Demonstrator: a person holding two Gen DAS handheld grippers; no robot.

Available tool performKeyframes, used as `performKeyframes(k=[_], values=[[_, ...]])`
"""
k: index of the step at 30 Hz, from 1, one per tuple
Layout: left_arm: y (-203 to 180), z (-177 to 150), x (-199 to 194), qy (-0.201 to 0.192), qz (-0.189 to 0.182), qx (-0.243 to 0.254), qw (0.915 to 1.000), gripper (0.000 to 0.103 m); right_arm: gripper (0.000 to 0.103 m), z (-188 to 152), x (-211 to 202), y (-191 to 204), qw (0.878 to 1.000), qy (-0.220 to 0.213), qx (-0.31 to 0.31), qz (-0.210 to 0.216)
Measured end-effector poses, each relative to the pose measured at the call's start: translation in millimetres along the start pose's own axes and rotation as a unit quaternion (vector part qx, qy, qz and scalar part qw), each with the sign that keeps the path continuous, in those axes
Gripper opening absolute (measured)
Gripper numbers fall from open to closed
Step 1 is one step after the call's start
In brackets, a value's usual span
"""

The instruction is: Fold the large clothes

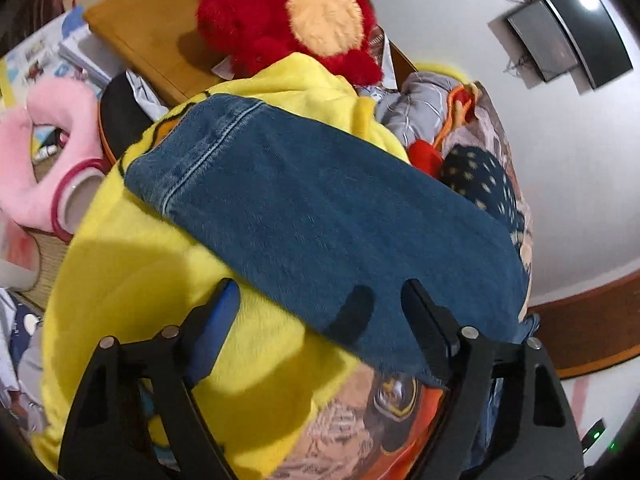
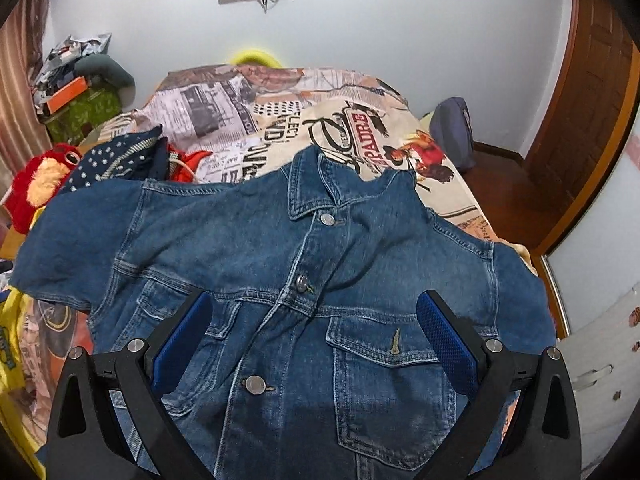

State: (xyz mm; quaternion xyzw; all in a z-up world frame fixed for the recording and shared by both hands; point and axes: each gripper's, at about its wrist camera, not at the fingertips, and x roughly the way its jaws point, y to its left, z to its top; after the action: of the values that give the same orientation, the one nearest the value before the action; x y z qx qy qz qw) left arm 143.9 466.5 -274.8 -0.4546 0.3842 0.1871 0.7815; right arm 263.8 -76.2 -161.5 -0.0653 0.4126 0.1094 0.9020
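Note:
A blue denim jacket [image 2: 280,280] lies front up on the bed, buttoned, with its collar [image 2: 316,188] at the far side. One sleeve [image 1: 320,216] stretches out flat over a yellow blanket [image 1: 132,280], its cuff [image 1: 188,160] farthest from me. My left gripper [image 1: 320,300] hovers over the near end of that sleeve with its jaws apart; the sleeve's lower edge runs between the fingers and neither pad presses on it. My right gripper [image 2: 316,300] stands wide open just above the jacket's chest, a pocket [image 2: 392,380] under its right finger, and holds nothing.
A red plush toy [image 1: 288,20] and a wooden board [image 1: 152,36] sit beyond the sleeve, with a pink neck pillow [image 1: 44,152] at the left. A dotted navy cloth [image 2: 116,160] lies on the printed bedspread [image 2: 360,128]. A wooden door [image 2: 592,128] stands at the right.

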Motion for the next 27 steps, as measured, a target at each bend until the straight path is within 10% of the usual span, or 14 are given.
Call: performKeyframes(k=[5,11,18,27], values=[[-2,16,4,-0.042,0.049,0.018,0.9978,0.064,0.101,2,4,4,1.0,0.003,-0.009,-0.013],[-18,26,14,-0.07,0.148,0.08,0.9833,0.011,0.101,4,0,11,0.999,-0.005,-0.029,-0.023],[-73,17,-24,-0.134,0.174,0.165,0.9615,0.004,0.101,8,-10,11,0.999,-0.019,-0.045,-0.026],[-192,-4,-99,-0.224,0.089,0.26,0.9349,0.003,0.101,9,-29,-3,0.998,-0.043,-0.032,-0.013]])
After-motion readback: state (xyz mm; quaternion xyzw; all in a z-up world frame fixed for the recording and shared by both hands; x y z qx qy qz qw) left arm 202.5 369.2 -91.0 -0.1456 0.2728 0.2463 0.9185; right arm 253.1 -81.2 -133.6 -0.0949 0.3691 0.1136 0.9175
